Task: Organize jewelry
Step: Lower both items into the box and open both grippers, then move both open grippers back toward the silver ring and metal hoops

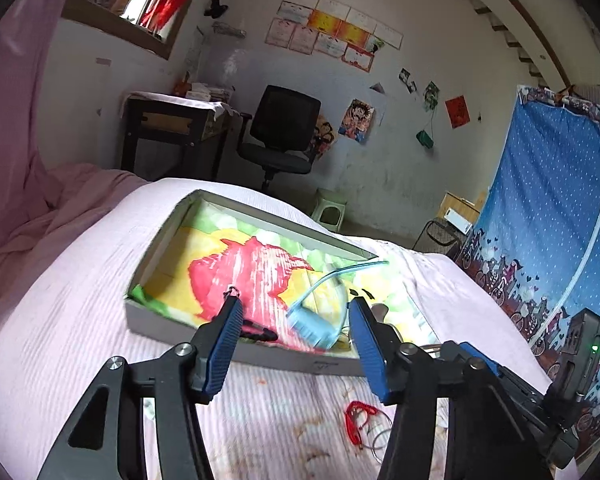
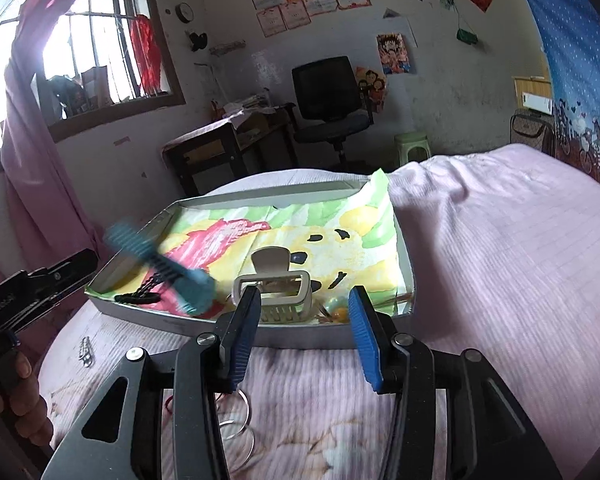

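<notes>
A shallow grey box [image 1: 260, 356] lined with a bright painted cloth sits on the pink bed. My left gripper [image 1: 296, 308] stands open over its near edge. A blurred blue comb-like hair piece [image 1: 312, 322] lies between the fingers without touching either pad. The same blue hair piece [image 2: 160, 270] appears blurred at the left of the box [image 2: 300, 338] in the right wrist view. My right gripper [image 2: 304, 294] is open, with a beige claw clip [image 2: 276, 288] resting in the box just beyond its left finger. A black clip [image 2: 138, 297] lies near the box's front left corner.
On the bed in front of the box lie a red cord [image 1: 358, 410] with metal rings [image 2: 236, 412] and a small bead string [image 2: 86, 352]. A hand [image 2: 20, 392] holds the left gripper's handle. A desk, an office chair [image 1: 280, 128] and a green stool stand beyond the bed.
</notes>
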